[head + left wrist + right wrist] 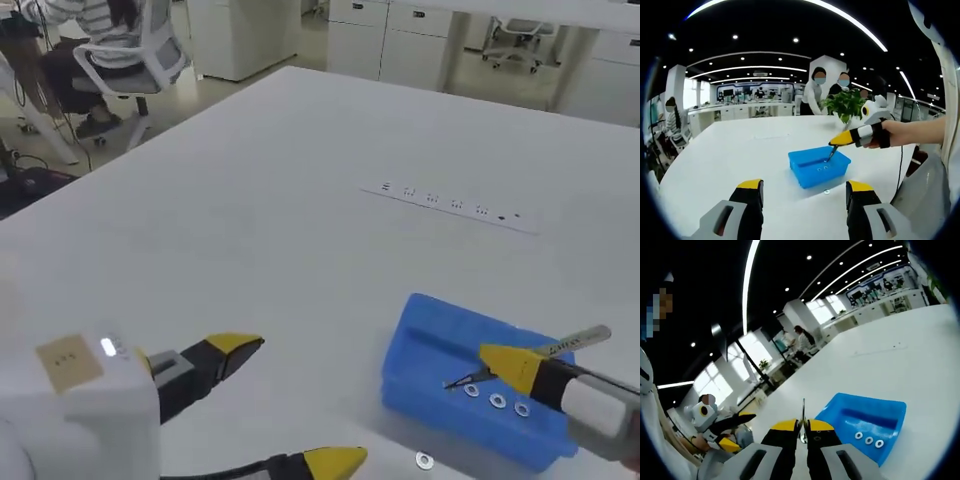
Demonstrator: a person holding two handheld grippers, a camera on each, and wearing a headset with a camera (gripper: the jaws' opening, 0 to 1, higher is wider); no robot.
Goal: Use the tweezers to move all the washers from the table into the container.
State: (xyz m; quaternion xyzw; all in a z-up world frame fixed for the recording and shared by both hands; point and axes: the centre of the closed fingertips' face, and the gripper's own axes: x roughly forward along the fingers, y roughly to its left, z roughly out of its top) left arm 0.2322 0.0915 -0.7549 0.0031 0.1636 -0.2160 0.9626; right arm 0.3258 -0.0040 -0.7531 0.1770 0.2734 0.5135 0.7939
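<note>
A blue container (430,330) sits on the white table and holds three washers (497,401). One more washer (425,461) lies on the table just in front of it. My right gripper (503,362) is shut on metal tweezers (575,342), whose tips (455,383) point down into the container beside the washers. In the right gripper view the tweezers (803,412) stick out between the shut jaws, with the container (875,412) to the right. My left gripper (290,400) stands open and holds nothing, left of the container (810,172). The loose washer (826,191) lies ahead of its jaws.
The white table (300,200) spreads wide around the container. A flush socket strip (450,205) lies in its far half. An office chair with a seated person (110,50) stands beyond the far left corner. People and a potted plant (845,105) are behind the table.
</note>
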